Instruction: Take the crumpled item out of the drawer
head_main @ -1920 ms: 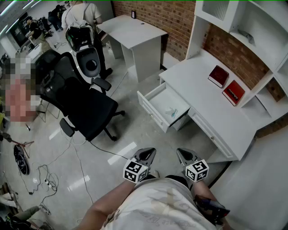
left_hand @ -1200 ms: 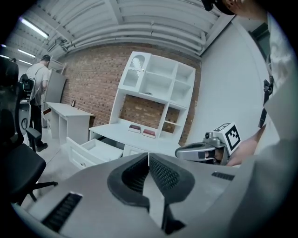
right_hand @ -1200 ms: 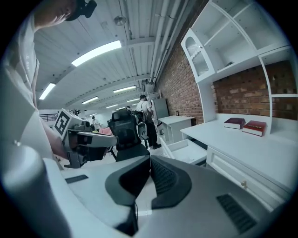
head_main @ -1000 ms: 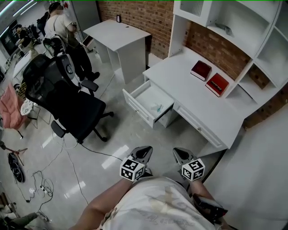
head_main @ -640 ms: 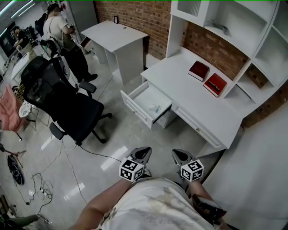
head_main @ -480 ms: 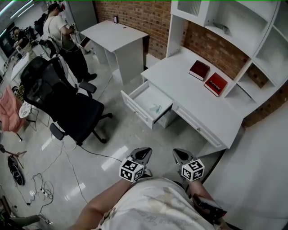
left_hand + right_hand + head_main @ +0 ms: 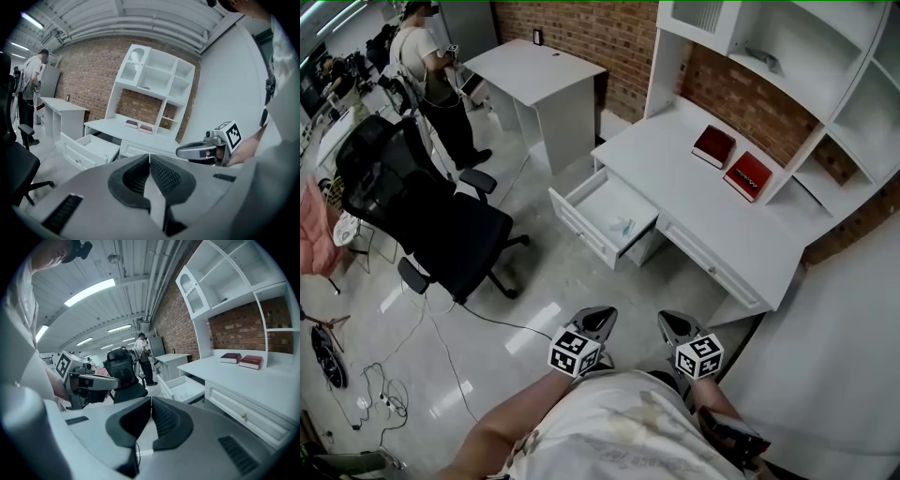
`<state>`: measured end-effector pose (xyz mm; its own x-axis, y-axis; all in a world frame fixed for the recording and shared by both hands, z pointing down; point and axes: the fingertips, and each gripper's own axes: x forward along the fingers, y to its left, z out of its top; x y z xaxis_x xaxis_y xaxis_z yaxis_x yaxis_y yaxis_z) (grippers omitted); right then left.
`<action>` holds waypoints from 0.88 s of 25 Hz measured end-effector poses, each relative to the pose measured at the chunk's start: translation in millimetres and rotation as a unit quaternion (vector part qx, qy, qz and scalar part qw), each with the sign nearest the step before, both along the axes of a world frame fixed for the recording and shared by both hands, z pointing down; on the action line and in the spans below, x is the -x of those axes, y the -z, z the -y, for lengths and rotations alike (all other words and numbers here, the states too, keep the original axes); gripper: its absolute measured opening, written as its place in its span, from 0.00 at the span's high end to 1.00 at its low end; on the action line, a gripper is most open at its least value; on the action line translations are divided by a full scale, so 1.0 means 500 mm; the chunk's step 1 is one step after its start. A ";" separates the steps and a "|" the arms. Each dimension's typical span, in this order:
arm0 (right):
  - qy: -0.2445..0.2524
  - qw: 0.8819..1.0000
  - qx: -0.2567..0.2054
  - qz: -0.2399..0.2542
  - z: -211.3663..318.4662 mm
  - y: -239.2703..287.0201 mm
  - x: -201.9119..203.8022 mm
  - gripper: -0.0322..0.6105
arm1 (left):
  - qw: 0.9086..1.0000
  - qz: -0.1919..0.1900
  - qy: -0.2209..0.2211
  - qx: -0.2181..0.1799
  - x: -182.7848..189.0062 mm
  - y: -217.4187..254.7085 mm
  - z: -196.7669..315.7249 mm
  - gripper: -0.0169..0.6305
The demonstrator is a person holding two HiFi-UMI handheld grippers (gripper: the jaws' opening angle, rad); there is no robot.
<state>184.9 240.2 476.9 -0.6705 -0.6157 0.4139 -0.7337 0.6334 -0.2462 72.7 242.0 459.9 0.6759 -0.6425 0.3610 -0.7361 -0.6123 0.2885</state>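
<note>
A white desk (image 7: pixel 712 202) has its left drawer (image 7: pixel 605 217) pulled open. Inside lies a small pale crumpled item (image 7: pixel 625 226). The drawer shows too in the left gripper view (image 7: pixel 89 146) and the right gripper view (image 7: pixel 183 389). Both grippers are held close to the person's body, well short of the drawer. My left gripper (image 7: pixel 602 317) is shut with nothing between its pads, as its own view shows (image 7: pixel 149 159). My right gripper (image 7: pixel 665 319) is also shut and empty (image 7: pixel 151 401). Each gripper shows in the other's view.
Two red books (image 7: pixel 732 161) lie on the desk under white shelves (image 7: pixel 787 56). A black office chair (image 7: pixel 422 220) stands left of the drawer. A second white table (image 7: pixel 539 70) stands at the back. A person (image 7: pixel 427 70) stands far left. Cables (image 7: pixel 375 375) trail on the floor.
The head view has shifted, so the desk and drawer sit further left and nearer in the picture. Both grippers stay low in front of the body, shut.
</note>
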 end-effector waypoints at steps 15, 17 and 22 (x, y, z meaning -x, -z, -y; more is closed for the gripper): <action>-0.008 1.000 0.003 0.001 0.021 -0.009 0.016 0.91 | 1.000 0.003 -0.001 -0.002 0.022 -0.001 0.015 0.93; -0.007 1.000 0.004 0.007 0.025 -0.010 0.021 0.91 | 1.000 0.003 0.002 -0.003 0.027 -0.001 0.016 0.93; 0.009 1.000 0.007 0.008 0.032 -0.005 0.051 0.91 | 1.000 0.000 0.022 -0.003 0.058 0.003 0.016 0.93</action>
